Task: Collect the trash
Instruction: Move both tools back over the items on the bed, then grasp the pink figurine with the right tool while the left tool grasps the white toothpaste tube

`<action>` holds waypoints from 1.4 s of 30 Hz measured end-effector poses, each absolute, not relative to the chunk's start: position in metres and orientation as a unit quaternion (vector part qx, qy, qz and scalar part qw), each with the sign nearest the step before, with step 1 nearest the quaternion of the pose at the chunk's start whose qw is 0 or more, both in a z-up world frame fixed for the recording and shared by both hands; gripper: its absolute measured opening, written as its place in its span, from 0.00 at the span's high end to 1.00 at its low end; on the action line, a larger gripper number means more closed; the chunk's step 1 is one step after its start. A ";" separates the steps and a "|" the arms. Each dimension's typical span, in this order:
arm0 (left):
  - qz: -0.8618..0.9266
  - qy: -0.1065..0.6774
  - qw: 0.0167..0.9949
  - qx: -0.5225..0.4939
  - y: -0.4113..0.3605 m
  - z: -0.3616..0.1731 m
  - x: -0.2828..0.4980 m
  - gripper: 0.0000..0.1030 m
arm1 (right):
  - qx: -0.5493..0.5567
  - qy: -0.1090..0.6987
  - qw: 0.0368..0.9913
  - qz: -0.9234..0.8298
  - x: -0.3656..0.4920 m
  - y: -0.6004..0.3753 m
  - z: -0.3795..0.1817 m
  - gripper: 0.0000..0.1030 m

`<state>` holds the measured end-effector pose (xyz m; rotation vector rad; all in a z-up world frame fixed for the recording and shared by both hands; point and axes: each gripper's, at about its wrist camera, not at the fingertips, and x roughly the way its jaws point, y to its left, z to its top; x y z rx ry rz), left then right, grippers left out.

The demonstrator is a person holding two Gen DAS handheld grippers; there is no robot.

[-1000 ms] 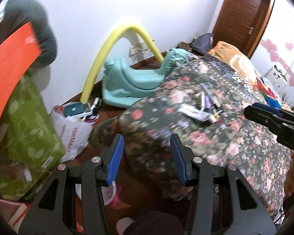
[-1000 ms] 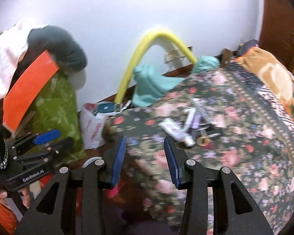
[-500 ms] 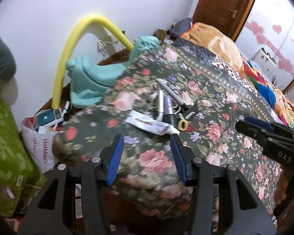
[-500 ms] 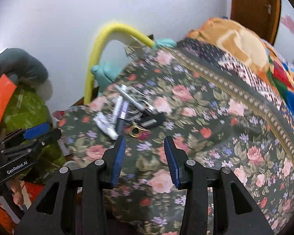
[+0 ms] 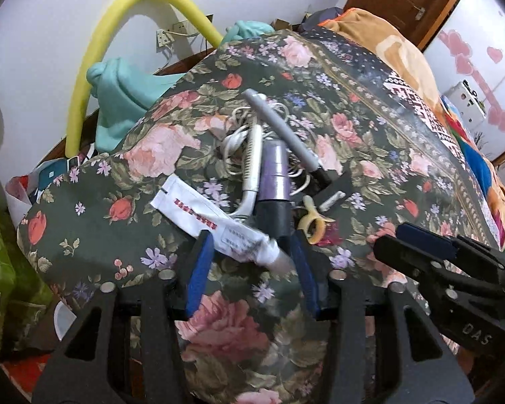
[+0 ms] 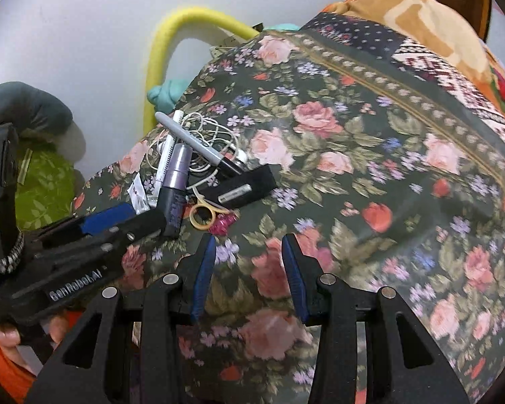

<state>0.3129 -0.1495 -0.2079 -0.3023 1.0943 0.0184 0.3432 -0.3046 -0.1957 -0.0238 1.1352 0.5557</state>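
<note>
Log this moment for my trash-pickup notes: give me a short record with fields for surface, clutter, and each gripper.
surface: floral bedspread
clutter: white tube, purple tube, grey pen, white cable, black stick, yellow ring
left gripper: open, straddling the white tube's cap end, not closed on it
right gripper: open, over bare bedspread, right of the pile
</note>
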 end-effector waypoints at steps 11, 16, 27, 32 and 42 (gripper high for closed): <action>0.007 0.522 0.839 -0.154 -0.111 -0.212 0.292 0.73 | -0.085 0.521 0.807 0.264 0.350 -0.262 -0.225 0.64; 0.015 0.527 0.834 -0.162 -0.105 -0.216 0.291 0.73 | -0.113 0.504 0.812 0.271 0.341 -0.259 -0.225 0.80; 0.006 0.544 0.823 -0.162 -0.123 -0.223 0.296 0.59 | -0.091 0.500 0.819 0.266 0.331 -0.295 -0.207 0.85; 0.024 0.540 0.828 -0.148 -0.128 -0.225 0.300 0.59 | -0.079 0.495 0.829 0.248 0.336 -0.310 -0.200 0.85; 0.013 0.542 0.831 -0.122 -0.133 -0.224 0.298 0.89 | -0.047 0.473 0.853 0.218 0.341 -0.337 -0.175 0.85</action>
